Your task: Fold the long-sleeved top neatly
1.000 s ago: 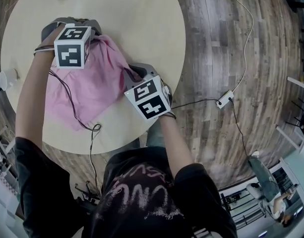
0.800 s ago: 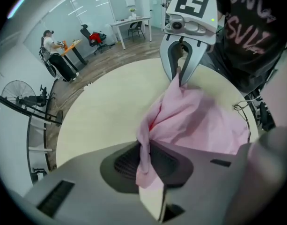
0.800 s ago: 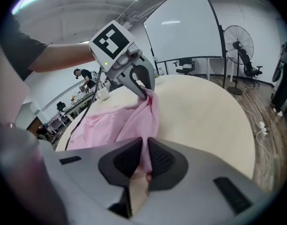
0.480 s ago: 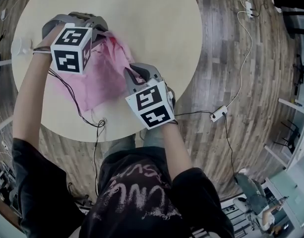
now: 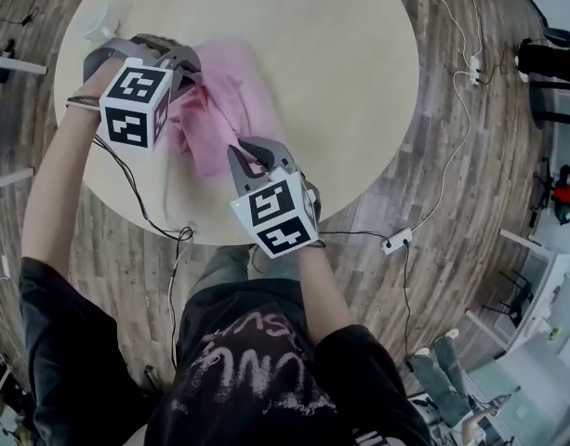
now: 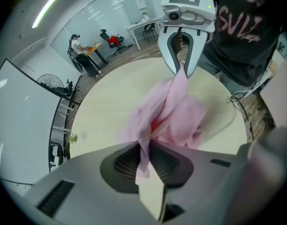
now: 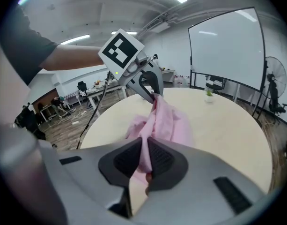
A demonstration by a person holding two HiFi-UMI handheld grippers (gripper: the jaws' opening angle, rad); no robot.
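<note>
Over the table (image 5: 359, 54), at 11 o'clock in head view, the top (image 5: 231, 100) hangs bunched between left gripper (image 5: 184, 71) and right gripper (image 5: 250, 159). Both gripper views show jaws pinching it; better to spread the 2 hands evenly to flatten it.

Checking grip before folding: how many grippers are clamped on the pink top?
2: left gripper holds the top at its far end, right gripper at its near end.
</note>
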